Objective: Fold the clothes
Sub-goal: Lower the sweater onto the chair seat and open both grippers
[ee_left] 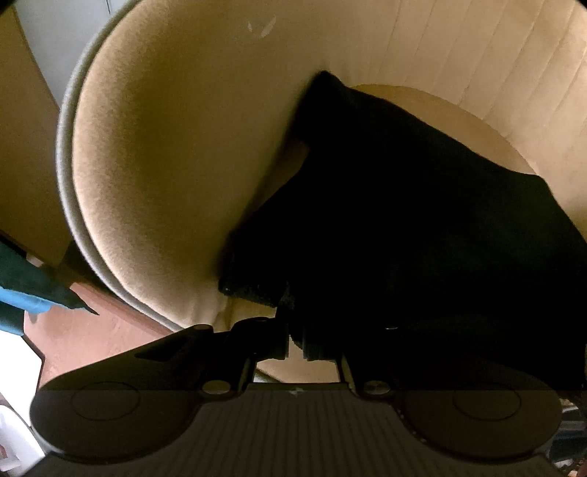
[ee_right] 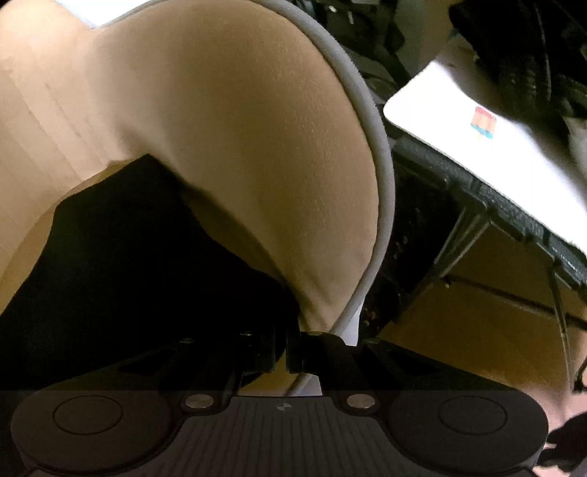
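Tan chair (ee_left: 176, 154), black garment (ee_left: 422, 227) draped across its seat.
We see left gripper (ee_left: 295, 343) and right gripper (ee_right: 286, 354) fingers nearly together; clamped on fabric or not, can't tell.

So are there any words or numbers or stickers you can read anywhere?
No words or numbers can be read in either view.
Sticker on the white board: a small colourful picture, like an ice lolly, with no letters.
Mark on the tan chair back: a pale V shape, too blurred to read.
Round mark on the right claw body: a symbol, no text.
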A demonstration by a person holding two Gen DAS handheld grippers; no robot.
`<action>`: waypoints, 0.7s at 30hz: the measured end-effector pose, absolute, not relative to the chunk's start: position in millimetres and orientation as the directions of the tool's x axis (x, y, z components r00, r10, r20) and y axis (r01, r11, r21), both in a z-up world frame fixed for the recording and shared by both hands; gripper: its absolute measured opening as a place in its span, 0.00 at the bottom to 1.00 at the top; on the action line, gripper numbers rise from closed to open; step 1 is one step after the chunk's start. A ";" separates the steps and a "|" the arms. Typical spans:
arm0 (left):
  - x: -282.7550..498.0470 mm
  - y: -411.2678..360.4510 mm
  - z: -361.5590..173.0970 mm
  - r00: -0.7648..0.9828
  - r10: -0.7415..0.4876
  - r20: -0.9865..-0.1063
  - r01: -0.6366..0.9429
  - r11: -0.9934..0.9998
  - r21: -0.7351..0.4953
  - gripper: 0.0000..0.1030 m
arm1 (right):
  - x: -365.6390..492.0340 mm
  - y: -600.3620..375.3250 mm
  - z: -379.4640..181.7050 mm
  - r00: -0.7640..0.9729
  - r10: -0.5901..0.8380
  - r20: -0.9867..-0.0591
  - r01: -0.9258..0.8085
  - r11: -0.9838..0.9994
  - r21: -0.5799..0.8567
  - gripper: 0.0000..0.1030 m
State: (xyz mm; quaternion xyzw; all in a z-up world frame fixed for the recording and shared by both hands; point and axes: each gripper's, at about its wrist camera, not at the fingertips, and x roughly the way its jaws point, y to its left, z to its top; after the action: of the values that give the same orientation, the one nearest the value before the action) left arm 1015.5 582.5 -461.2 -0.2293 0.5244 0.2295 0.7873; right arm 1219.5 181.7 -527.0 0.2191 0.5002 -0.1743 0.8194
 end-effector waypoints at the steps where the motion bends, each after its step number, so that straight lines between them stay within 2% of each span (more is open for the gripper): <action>1: 1011.2 583.3 -459.6 0.347 0.114 -0.931 -0.606 0.785 -0.129 0.06 | 1221.0 180.7 -526.4 0.435 -0.066 -0.898 0.514 0.837 0.187 0.04; 6: 1002.8 588.6 -462.7 0.339 0.090 -0.936 -0.603 0.785 -0.143 0.07 | 1221.3 178.9 -523.2 0.445 -0.089 -0.891 0.519 0.837 0.176 0.03; 11: 1006.4 583.6 -463.7 0.305 0.093 -0.948 -0.548 0.831 -0.096 0.15 | 1227.2 184.7 -537.8 0.440 -0.116 -0.890 0.482 0.867 0.125 0.05; 12: 1008.6 580.3 -459.6 0.294 0.100 -0.951 -0.525 0.848 -0.073 0.28 | 1227.9 188.7 -538.5 0.440 -0.126 -0.889 0.464 0.879 0.106 0.06; 13: 1009.8 577.4 -454.0 0.294 0.107 -0.950 -0.511 0.858 -0.062 0.59 | 1228.5 192.7 -539.2 0.440 -0.135 -0.888 0.447 0.890 0.086 0.11; 14: 1010.1 574.8 -447.2 0.303 0.111 -0.946 -0.503 0.862 -0.060 0.72 | 1229.9 195.6 -540.3 0.439 -0.133 -0.889 0.427 0.901 0.076 0.21; 15: 1010.4 572.2 -440.5 0.313 0.116 -0.943 -0.495 0.867 -0.058 0.79 | 1229.7 195.2 -538.3 0.435 -0.112 -0.893 0.410 0.908 0.086 0.28; 16: 1010.7 569.6 -433.7 0.322 0.120 -0.939 -0.488 0.871 -0.056 0.80 | 1229.1 194.3 -535.7 0.431 -0.087 -0.898 0.394 0.913 0.101 0.47; 17: 1011.7 566.4 -427.2 0.325 0.123 -0.938 -0.481 0.875 -0.052 0.82 | 1228.4 193.3 -533.1 0.426 -0.062 -0.902 0.378 0.919 0.116 0.62; 18: 1013.0 561.9 -419.8 0.327 0.124 -0.937 -0.474 0.879 -0.049 0.87 | 1227.0 192.8 -527.6 0.424 -0.059 -0.904 0.381 0.917 0.118 0.69; 20: 1017.6 547.8 -402.3 0.351 0.126 -0.928 -0.451 0.891 -0.050 0.88 | 1226.3 191.4 -508.6 0.424 -0.010 -0.906 0.361 0.919 0.159 0.86; 21: 1020.3 540.2 -393.4 0.365 0.126 -0.922 -0.439 0.897 -0.051 0.88 | 1226.1 190.7 -498.7 0.424 0.018 -0.906 0.350 0.919 0.182 0.86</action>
State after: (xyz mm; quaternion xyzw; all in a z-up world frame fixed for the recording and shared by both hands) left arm 1020.3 540.2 -393.4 -0.1456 0.5359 0.1737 0.8133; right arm 1226.1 190.7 -498.7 0.1744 0.5273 -0.1006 0.8255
